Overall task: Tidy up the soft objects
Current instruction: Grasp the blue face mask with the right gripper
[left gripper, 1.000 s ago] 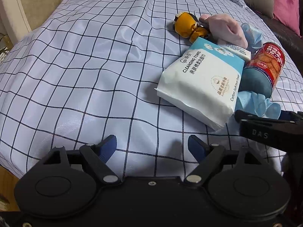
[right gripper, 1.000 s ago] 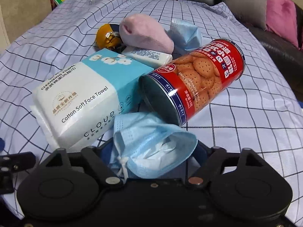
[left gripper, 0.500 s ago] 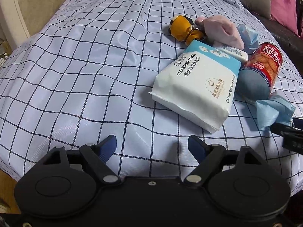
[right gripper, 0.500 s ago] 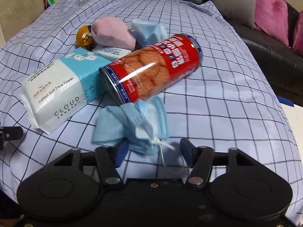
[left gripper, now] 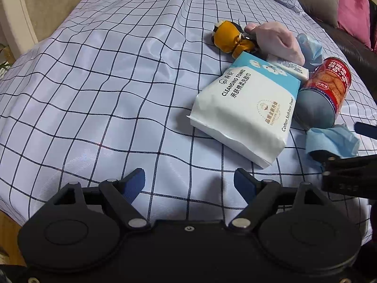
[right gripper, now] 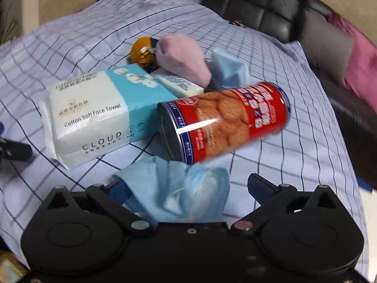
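A crumpled blue face mask (right gripper: 179,188) lies between the wide-apart fingers of my right gripper (right gripper: 188,186), which is open; it also shows in the left wrist view (left gripper: 329,139). Behind it a red biscuit can (right gripper: 223,120) lies on its side next to a white and blue face towel pack (right gripper: 101,115). Further back are a pink sock (right gripper: 183,61), a yellow plush toy (right gripper: 142,52), a small white tissue pack (right gripper: 179,82) and a second blue mask (right gripper: 228,66). My left gripper (left gripper: 188,181) is open and empty over the cloth, left of the pack (left gripper: 245,108).
Everything lies on a white checked cloth (left gripper: 106,82) draped over a raised surface. A black leather sofa (right gripper: 259,2) with grey and pink cushions (right gripper: 362,56) stands behind and to the right. The cloth's left side holds nothing.
My right gripper has opened wider around the blue mask and shifted view left, with motion blur. The left gripper has barely moved and stays open.
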A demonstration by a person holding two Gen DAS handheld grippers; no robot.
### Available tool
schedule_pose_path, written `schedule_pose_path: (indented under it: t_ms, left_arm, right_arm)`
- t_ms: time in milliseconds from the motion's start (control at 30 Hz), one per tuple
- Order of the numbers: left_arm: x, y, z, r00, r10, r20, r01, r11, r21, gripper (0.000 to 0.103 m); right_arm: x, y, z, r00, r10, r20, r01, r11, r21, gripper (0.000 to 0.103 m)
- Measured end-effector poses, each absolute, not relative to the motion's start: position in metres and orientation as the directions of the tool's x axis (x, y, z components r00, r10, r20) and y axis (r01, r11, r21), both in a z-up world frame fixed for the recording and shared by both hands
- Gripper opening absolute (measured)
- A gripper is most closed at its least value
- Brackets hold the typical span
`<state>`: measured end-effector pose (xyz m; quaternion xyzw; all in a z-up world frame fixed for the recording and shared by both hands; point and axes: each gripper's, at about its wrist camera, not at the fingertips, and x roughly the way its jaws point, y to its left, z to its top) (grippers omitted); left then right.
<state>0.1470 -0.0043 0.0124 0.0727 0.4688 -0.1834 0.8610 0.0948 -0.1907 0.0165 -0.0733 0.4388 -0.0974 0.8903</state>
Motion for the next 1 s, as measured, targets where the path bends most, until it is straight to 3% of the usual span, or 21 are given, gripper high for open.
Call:
schedule_pose_path:
  t_ms: [100, 200, 267, 333, 633, 1000]
  left_arm:
    - [0.147, -0.005, 0.012, 0.493, -0.247, -0.834, 0.386, 0.921, -0.044, 0.080]
    - [0.147, -0.005, 0.012, 0.490, -0.247, -0.836, 0.384, 0.922, -0.048, 0.080]
    - [0.147, -0.004, 0.012, 0.490, -0.251, -0.835, 0.382, 0.922, -0.053, 0.079]
    - [0.147, -0.003, 0.013, 0.491, -0.252, -0.834, 0.382, 0.923, -0.054, 0.079]
    - [0.145, -0.006, 0.013, 0.497, -0.250, -0.831, 0.394, 0.918, -0.041, 0.079]
    - [0.138, -0.013, 0.021, 0.548, -0.264, -0.794, 0.417, 0.909, -0.014, 0.080]
  right_arm:
    - [0.098, -0.190, 0.011, 0.597, -0.211, -0.774, 0.096, 0.977, -0.192, 0.098]
    - [0.096, -0.190, 0.011, 0.598, -0.173, -0.782, 0.092, 0.985, -0.147, 0.078]
    - [0.090, -0.188, 0.015, 0.603, -0.179, -0.777, 0.103, 0.984, -0.147, 0.073]
    - [0.080, -0.187, 0.020, 0.616, -0.185, -0.765, 0.095, 0.982, -0.161, 0.058]
    - [0.033, -0.194, 0.049, 0.650, -0.218, -0.728, 0.151, 0.976, -0.157, 0.058]
    - [0.042, -0.243, 0.071, 0.652, -0.290, -0.700, 0.346, 0.936, -0.065, 0.057]
